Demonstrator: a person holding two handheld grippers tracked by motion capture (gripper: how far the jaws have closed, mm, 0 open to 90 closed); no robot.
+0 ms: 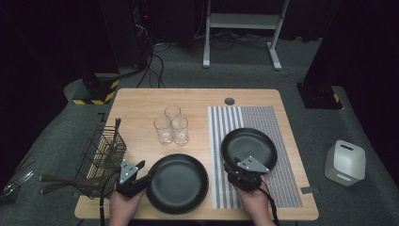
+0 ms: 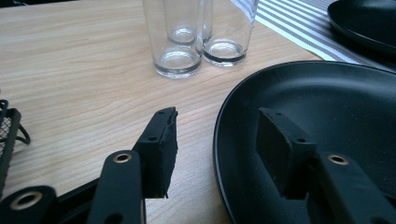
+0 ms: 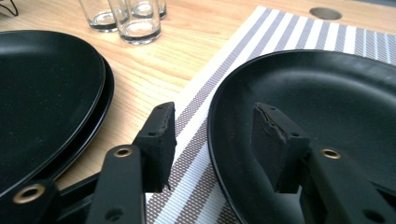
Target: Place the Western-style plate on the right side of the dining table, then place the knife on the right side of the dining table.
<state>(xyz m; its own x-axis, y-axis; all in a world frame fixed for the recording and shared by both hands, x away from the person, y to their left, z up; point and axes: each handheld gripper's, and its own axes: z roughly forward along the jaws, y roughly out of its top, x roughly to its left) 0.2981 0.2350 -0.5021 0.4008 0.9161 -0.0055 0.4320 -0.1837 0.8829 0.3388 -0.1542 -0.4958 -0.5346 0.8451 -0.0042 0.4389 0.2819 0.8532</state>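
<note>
A black plate point(image 1: 181, 183) point(image 2: 327, 107) lies on the wooden table point(image 1: 141, 103) near the front edge; a second rim shows under it point(image 3: 100, 107). My left gripper point(image 1: 147, 177) point(image 2: 217, 123) stands open at its left rim, one jaw over the wood and one over the plate, pads apart from the rim. Another black plate point(image 1: 251, 143) point(image 3: 327, 98) rests on a striped placemat point(image 1: 268, 122) point(image 3: 289, 32). The right gripper point(image 1: 234, 165) point(image 3: 215, 116) is open astride this plate's near rim, one jaw above the mat, the other above the plate.
Three clear glasses point(image 1: 171, 127) point(image 2: 196, 37) point(image 3: 135, 18) stand together behind the left plate. A black wire basket point(image 1: 101, 155) with cutlery sits at the table's left edge, handles point(image 1: 61, 181) sticking out. A white container point(image 1: 345, 162) is on the floor at right.
</note>
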